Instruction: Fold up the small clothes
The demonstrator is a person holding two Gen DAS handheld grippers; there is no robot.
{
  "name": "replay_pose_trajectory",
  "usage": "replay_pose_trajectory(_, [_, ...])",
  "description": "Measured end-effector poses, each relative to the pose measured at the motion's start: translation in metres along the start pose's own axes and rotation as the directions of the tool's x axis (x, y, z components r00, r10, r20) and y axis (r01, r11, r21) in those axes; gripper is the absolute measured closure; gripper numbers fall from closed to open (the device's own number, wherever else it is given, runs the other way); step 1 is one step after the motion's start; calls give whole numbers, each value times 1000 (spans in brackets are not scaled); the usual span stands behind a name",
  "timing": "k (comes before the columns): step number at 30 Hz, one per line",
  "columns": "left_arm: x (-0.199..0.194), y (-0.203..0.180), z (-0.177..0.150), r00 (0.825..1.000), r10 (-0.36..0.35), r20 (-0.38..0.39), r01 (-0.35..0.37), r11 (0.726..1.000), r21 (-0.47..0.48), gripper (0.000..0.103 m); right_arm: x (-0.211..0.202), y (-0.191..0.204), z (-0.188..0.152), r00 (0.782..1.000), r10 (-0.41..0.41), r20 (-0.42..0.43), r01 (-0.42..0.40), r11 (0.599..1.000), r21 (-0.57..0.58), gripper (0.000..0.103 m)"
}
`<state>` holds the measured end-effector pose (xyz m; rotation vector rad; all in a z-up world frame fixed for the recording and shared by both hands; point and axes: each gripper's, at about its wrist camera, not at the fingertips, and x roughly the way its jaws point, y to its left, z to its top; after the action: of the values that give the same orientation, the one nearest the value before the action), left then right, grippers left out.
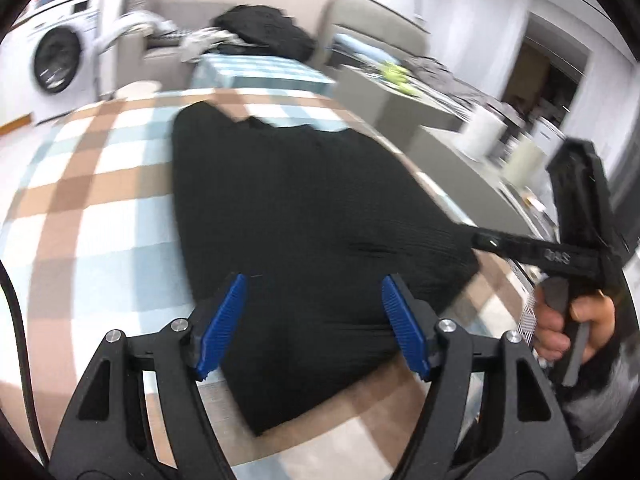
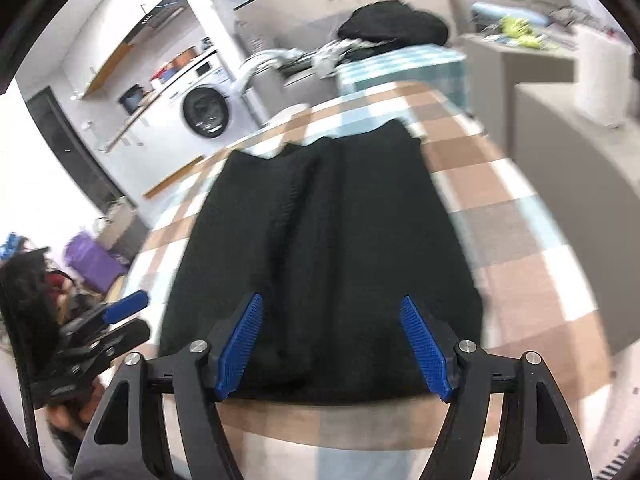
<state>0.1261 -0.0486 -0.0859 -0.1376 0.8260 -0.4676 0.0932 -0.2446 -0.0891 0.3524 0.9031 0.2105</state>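
Note:
A black knit garment (image 1: pixel 304 208) lies flat on the checked tablecloth (image 1: pixel 92 184), folded into a long strip; it also shows in the right wrist view (image 2: pixel 320 240). My left gripper (image 1: pixel 314 312) is open, its blue pads (image 1: pixel 222 328) spread over the garment's near end, holding nothing. My right gripper (image 2: pixel 332 344) is open too, blue pads (image 2: pixel 424 352) on either side of the garment's near hem. The right gripper shows from the side in the left wrist view (image 1: pixel 480 240), at the garment's right edge. The left gripper shows at the left of the right wrist view (image 2: pixel 124 312).
A pile of dark and light clothes (image 1: pixel 256 32) sits on a second checked surface beyond the table. A washing machine (image 1: pixel 56 64) stands at far left. A grey counter (image 1: pixel 460 152) with a white roll (image 1: pixel 482 128) runs along the right. A purple bag (image 2: pixel 92 260) sits on the floor.

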Motion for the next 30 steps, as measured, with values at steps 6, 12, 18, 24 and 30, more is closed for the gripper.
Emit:
replay_pose_trajectory(6, [-9,37,-10,998,67,-16,-68,997,-49,35,27,33,-3,983,168,-76,-172,984,-50,42])
replay_pose_trajectory(12, [-3,43,-15,996,87,-30,-89,994,-67,35,67,24,-6,937,258,-235,-240,965,103,45])
replay_pose_trajectory(18, [3,38,-11,996,90,-30,-92,993,-72,35,57,32,-4,942,272,-195,-267,962,51,91])
replay_pose_trajectory(24, [17,28,-14,995,72,-74,-75,996,-39,35,50,40,-18,973,101,-207,-120,990,-77,92])
replay_pose_trajectory(30, [34,12,-24,988,96,-124,-90,994,57,35,52,42,-8,968,156,-194,-166,985,-40,67])
